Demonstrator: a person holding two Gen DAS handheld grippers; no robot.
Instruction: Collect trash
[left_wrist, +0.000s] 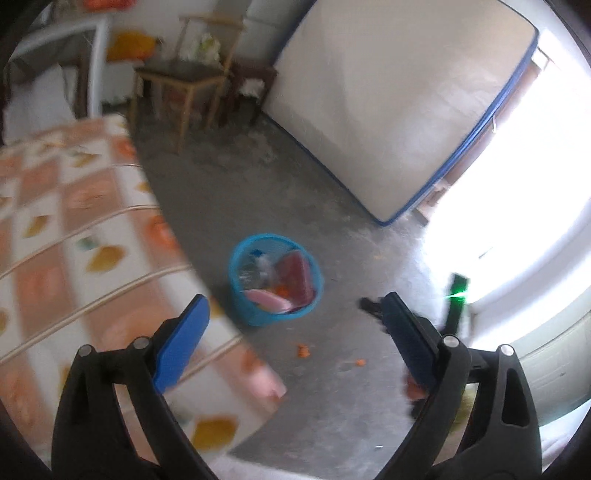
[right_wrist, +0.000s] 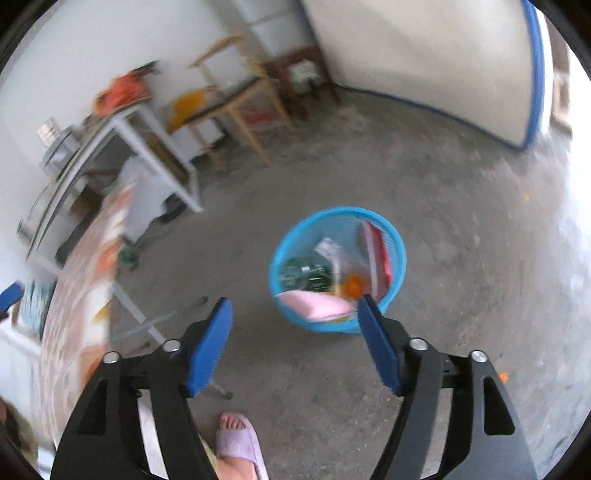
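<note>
Grey concrete floor (right_wrist: 369, 177) fills most of both views, rough and stained. A big white mattress (left_wrist: 388, 110) with blue edging leans upright at the far side of the room. At the left of the left wrist view lies a worktop (left_wrist: 74, 229) under a cloth of orange and white squares with yellow leaf shapes, blurred; its edge hangs close to the basket. Farther back stand a wooden chair (left_wrist: 192, 77) and a white-framed table (right_wrist: 147, 147) with orange things on it.

On the floor, between the cloth edge and the mattress, sits a blue mesh basket (right_wrist: 397, 254), round and upright. The trash is inside it: a pink flat piece (right_wrist: 317, 304) lying low against the near wall, a red and white packet (right_wrist: 380, 251) standing against the far side, clear plastic wrapping (right_wrist: 332, 254), something dark green (right_wrist: 303, 275), and orange scraps (right_wrist: 352, 286).

The left gripper (left_wrist: 293, 314) stands wide open above the floor, nothing between its blue pads, the basket showing just beyond them. The right gripper (right_wrist: 295, 314) is also spread wide and empty, with its right pad overlapping the basket's near rim in the picture.

A few small orange bits (left_wrist: 303, 350) lie on the concrete near the basket. A foot in a lilac slipper (right_wrist: 238, 443) shows at the bottom of the right wrist view.
</note>
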